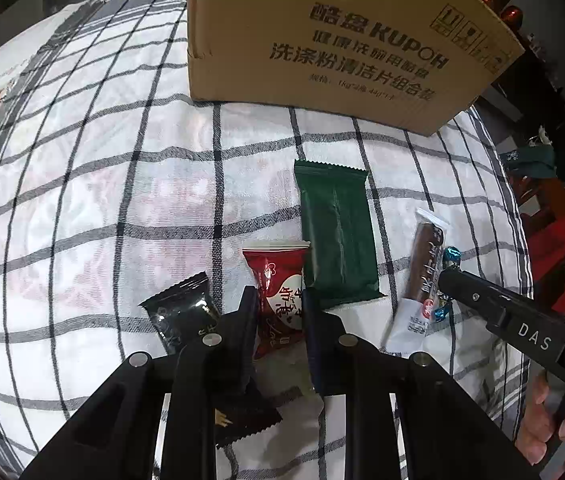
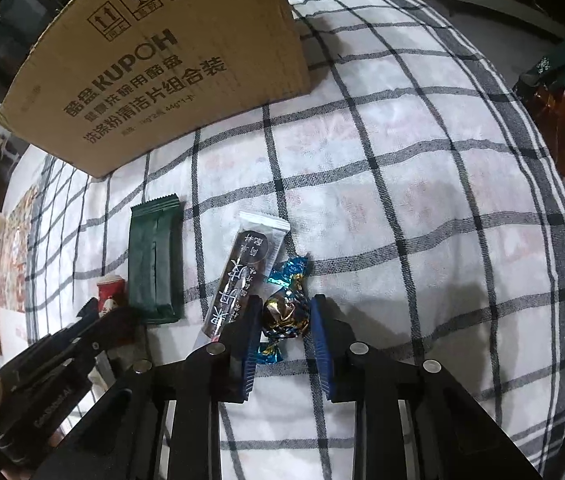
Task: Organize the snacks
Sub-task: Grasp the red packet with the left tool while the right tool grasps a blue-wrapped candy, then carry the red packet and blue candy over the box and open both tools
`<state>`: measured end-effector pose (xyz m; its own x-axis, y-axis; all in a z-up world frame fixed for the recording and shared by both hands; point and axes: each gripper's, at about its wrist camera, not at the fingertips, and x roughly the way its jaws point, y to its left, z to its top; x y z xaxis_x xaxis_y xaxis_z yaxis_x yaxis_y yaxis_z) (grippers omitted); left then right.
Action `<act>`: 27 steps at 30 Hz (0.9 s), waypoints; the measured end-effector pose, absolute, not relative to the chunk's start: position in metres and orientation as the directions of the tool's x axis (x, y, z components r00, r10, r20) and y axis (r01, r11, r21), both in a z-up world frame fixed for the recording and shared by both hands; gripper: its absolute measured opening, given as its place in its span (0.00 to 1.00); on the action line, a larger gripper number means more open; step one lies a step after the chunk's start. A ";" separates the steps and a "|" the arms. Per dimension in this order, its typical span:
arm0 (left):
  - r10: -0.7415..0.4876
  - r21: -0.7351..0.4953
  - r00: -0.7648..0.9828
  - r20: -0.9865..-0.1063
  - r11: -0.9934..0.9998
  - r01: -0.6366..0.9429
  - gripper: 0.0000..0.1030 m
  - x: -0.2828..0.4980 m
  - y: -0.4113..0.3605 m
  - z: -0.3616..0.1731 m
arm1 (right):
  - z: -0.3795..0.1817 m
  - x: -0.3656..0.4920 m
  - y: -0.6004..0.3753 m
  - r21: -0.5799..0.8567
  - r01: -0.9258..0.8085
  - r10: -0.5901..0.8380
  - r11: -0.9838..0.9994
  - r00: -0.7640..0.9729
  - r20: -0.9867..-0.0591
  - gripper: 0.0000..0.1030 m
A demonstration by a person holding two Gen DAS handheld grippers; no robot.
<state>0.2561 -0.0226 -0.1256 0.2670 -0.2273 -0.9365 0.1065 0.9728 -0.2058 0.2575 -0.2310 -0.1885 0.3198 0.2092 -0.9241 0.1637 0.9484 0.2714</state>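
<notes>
Now left claw clamps red packet, right claw pinches foil candy

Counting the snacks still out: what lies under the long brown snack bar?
Only checked tablecloth shows beneath the long brown snack bar. Its near end is covered by the right gripper's fingers, so anything there stays unseen.

The left gripper points steeply down at the checked cloth on the counter, its jaws closed against the sides of a red snack packet. A black packet lies just left of it, a dark green packet just right, then a long brown bar. The right gripper reaches in from the right at a blue-wrapped candy. A printed cardboard box stands behind
</notes>
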 end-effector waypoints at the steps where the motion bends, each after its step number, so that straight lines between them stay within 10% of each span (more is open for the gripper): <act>1: -0.224 -0.201 0.271 -0.936 0.973 0.110 0.22 0.255 -0.022 -0.124 | -0.188 0.257 -0.231 0.273 0.165 0.210 0.948 0.322 -0.923 0.25; 27: -0.311 -0.212 0.495 -0.811 0.946 0.246 0.22 0.231 -0.029 -0.013 | -0.084 0.228 -0.226 0.287 0.009 0.233 0.958 0.556 -0.798 0.25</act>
<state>0.2309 -0.0288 -0.0133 0.4948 -0.3113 -0.8113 0.2465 0.9456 -0.2125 0.2280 -0.2255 -0.0838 0.5560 0.2333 -0.7978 0.0094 0.9580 0.2867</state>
